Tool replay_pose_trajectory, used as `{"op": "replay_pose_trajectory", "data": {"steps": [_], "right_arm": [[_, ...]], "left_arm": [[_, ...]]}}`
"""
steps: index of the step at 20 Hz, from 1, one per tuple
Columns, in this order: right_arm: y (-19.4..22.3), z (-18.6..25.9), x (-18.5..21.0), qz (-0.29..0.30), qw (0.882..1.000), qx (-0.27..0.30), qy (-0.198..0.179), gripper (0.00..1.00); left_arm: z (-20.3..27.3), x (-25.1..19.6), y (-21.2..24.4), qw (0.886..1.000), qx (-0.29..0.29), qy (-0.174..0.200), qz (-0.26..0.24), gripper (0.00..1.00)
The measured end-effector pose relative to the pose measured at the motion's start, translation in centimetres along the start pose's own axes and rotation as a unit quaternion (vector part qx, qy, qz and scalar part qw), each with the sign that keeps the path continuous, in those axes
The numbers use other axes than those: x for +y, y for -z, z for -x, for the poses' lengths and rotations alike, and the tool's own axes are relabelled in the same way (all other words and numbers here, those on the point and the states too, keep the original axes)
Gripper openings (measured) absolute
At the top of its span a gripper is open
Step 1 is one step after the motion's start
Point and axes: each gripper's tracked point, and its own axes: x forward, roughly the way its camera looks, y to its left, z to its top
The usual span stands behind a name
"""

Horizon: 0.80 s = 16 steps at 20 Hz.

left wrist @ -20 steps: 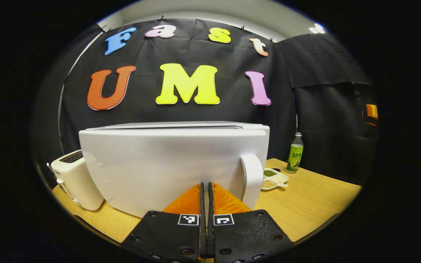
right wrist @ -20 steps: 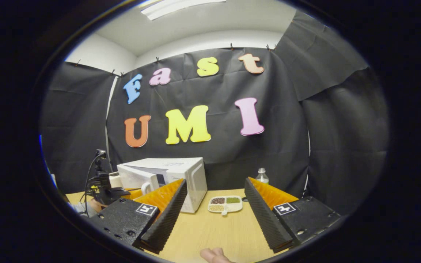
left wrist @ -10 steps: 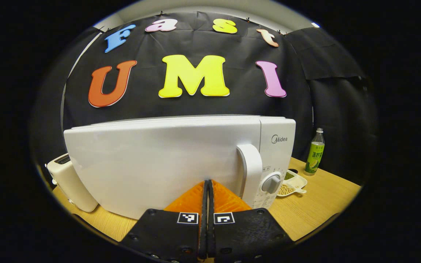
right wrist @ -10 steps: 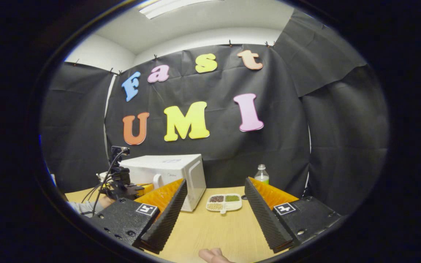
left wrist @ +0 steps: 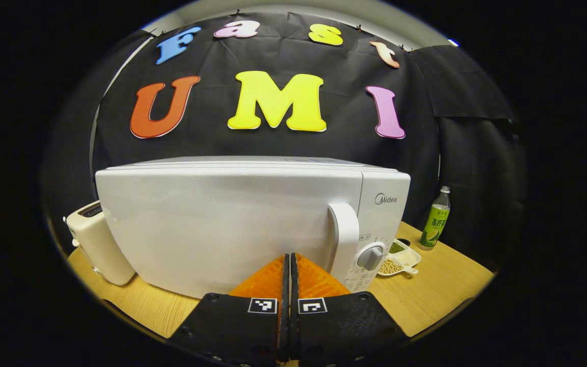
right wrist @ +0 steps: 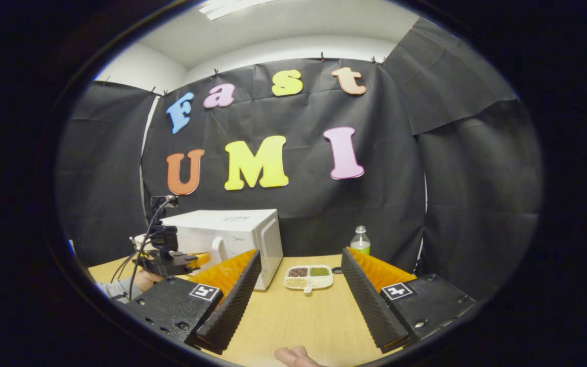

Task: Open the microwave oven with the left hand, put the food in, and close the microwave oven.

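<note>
Left gripper (left wrist: 288, 257) has its fingers pressed together on nothing, their tips right at the microwave (left wrist: 232, 219) door, just left of the handle (left wrist: 343, 237); the door sits flush. Right gripper (right wrist: 297, 265) hangs wide open and empty over the table's (right wrist: 293, 316) front edge. The food tray (right wrist: 308, 278) lies mid-table beside the microwave, bottle (right wrist: 359, 240) at the back edge, toaster (left wrist: 97, 247) at the table's left end.

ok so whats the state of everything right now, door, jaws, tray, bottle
microwave door: closed, flush with the control panel
left gripper: jaws shut on nothing, pointing at the door
right gripper: jaws wide open, holding nothing
food tray: resting on the table, right of the microwave
bottle: upright, capped
toaster: upright
</note>
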Motion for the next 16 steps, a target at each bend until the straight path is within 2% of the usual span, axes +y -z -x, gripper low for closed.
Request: {"op": "replay_pose_trajectory", "data": {"steps": [4, 5, 6, 7, 8, 9, 10, 11, 12, 13, 14, 15, 16], "right_arm": [[-0.6, 0.9, 0.4, 0.011, 1.000, 0.003, 0.015, 0.92], [-0.8, 1.1, 0.7, 0.013, 1.000, 0.005, 0.018, 0.92], [-0.8, 1.3, 0.9, 0.014, 1.000, 0.007, 0.019, 0.91], [-1.2, 1.6, 1.3, 0.014, 1.000, 0.005, 0.018, 0.92], [-1.5, 1.8, 1.6, 0.014, 1.000, 0.004, 0.020, 1.00], [-1.9, 2.0, 1.8, 0.015, 1.000, 0.001, 0.023, 1.00], [-2.2, 2.4, 2.0, 0.013, 1.000, -0.001, 0.024, 0.92], [-2.7, 2.8, 2.5, 0.010, 1.000, -0.003, 0.024, 0.92], [-3.2, 3.1, 2.8, 0.006, 1.000, -0.008, 0.023, 1.00], [-3.9, 3.5, 3.1, 0.001, 1.000, -0.016, 0.023, 1.00], [-4.7, 4.0, 3.3, -0.003, 0.999, -0.025, 0.023, 1.00], [-5.2, 4.6, 3.5, -0.005, 0.999, -0.031, 0.027, 0.91], [-5.7, 5.1, 3.7, -0.005, 0.999, -0.035, 0.031, 0.91]], "left_arm": [[4.8, -0.6, -1.0, 1.000, 0.021, 0.001, 0.021, 0.04], [6.3, -0.9, -1.4, 0.999, 0.022, 0.001, 0.024, 0.14], [7.9, -0.8, -2.4, 1.000, 0.016, -0.003, 0.022, 0.18], [9.6, -0.6, -3.4, 1.000, 0.005, -0.010, 0.015, 0.48], [11.2, -0.3, -4.3, 1.000, -0.004, -0.018, 0.005, 0.70], [12.8, 0.0, -5.1, 1.000, -0.009, -0.029, -0.003, 0.84], [14.5, 0.2, -5.8, 0.999, -0.013, -0.038, -0.012, 0.88], [16.3, 0.5, -6.5, 0.998, -0.016, -0.050, -0.019, 0.93], [18.0, 0.7, -7.4, 0.997, -0.022, -0.062, -0.027, 0.96], [19.7, 0.9, -8.1, 0.997, -0.027, -0.072, -0.031, 0.89], [21.3, 1.1, -8.8, 0.996, -0.031, -0.079, -0.034, 0.98], [22.9, 1.3, -9.4, 0.995, -0.035, -0.087, -0.033, 0.97], [24.5, 1.5, -10.3, 0.994, -0.044, -0.094, -0.029, 0.98]]}}
